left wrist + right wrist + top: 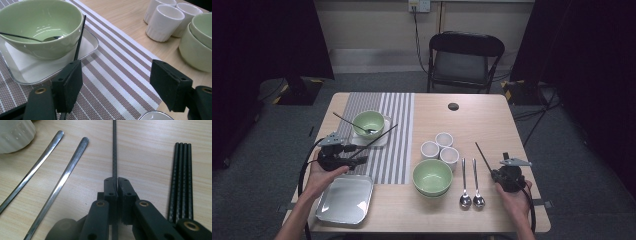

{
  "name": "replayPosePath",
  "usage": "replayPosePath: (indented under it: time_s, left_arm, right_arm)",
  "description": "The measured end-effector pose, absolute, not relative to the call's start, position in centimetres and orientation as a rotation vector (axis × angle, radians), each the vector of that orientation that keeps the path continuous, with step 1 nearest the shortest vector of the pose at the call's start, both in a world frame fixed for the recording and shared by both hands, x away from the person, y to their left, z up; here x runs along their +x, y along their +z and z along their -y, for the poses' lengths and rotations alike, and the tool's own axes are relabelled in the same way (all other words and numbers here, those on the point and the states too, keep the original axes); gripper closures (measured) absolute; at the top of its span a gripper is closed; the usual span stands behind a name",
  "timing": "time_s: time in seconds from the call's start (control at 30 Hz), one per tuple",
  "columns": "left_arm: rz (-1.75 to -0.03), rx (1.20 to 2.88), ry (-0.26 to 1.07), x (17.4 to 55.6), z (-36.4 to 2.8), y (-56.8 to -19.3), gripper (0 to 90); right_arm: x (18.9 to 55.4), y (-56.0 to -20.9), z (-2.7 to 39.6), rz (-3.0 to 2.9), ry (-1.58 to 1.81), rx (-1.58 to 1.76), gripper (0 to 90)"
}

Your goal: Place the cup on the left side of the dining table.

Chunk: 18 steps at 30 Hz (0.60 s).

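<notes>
Black chopstick point(114, 150) pinched between the pressed-together jaws of the right tool point(117, 181), at the near right of the counter point(472, 120), probably lifted for carrying to the place setting. Just right, a bundle of spare chopsticks point(182, 180); left, two spoons point(471, 180). Left tool point(116, 72) spread wide over the striped mat point(117, 57), a second chopstick point(80, 37) beside its jaw, seemingly resting across the tray point(93, 43) under the green bowl point(40, 27), likely set down as one of a pair.
</notes>
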<state>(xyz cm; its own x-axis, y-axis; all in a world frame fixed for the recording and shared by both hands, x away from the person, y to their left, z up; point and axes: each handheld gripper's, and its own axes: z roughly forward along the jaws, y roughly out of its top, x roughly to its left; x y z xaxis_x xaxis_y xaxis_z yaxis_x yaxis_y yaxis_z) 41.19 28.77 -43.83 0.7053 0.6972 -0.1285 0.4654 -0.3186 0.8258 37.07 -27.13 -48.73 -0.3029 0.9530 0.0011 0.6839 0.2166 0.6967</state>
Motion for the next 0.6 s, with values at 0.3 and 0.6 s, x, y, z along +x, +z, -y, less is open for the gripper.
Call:
replayPosePath:
  time_s: [0.3,0.6]
  left_arm:
    - [-0.896,1.977,0.311,41.2,-28.9,-43.9,26.1]
    - [-0.904,1.965,0.314,41.2,-29.2,-43.8,26.1]
  right_arm:
    - [36.3,-47.7,27.5,-2.014,0.907,1.520,86.5]
    - [35.1,-48.5,27.3,-2.081,0.820,1.528,85.6]
